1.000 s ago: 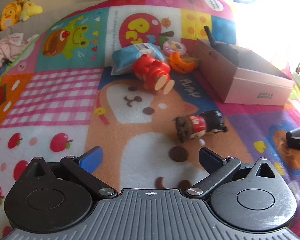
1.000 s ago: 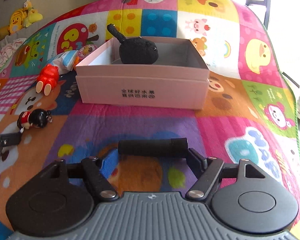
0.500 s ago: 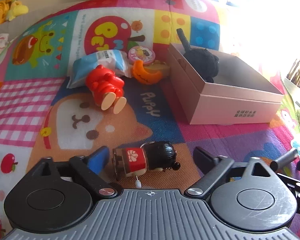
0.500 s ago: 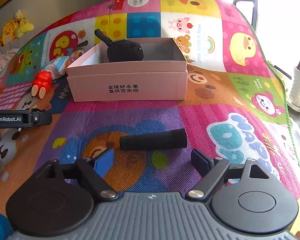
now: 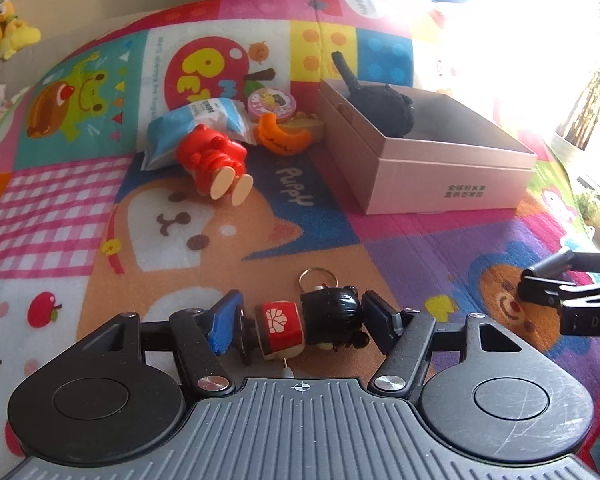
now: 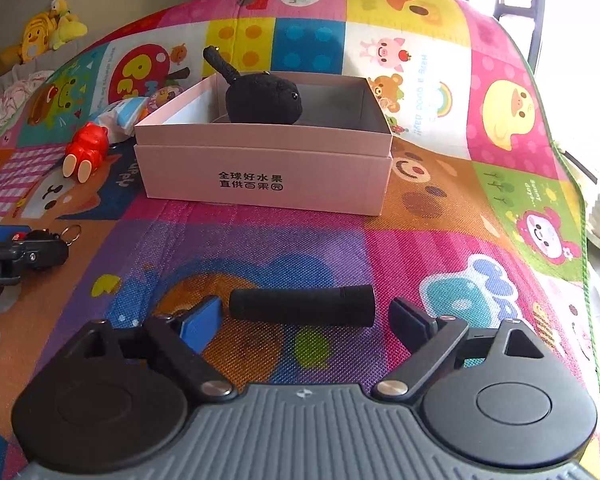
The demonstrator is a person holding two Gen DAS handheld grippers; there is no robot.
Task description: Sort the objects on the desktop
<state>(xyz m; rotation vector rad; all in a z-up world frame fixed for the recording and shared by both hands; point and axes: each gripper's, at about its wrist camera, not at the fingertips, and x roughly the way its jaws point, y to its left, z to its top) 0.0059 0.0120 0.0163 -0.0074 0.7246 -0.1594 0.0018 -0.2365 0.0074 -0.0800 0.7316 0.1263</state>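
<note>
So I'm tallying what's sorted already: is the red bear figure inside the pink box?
No, the red bear figure lies on the mat outside the pink box.

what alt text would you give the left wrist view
The left tongs are closing around a small doll keychain lying on a colourful play mat. Beyond it, a red toy figure lies near a pink box holding a black plush.
</note>
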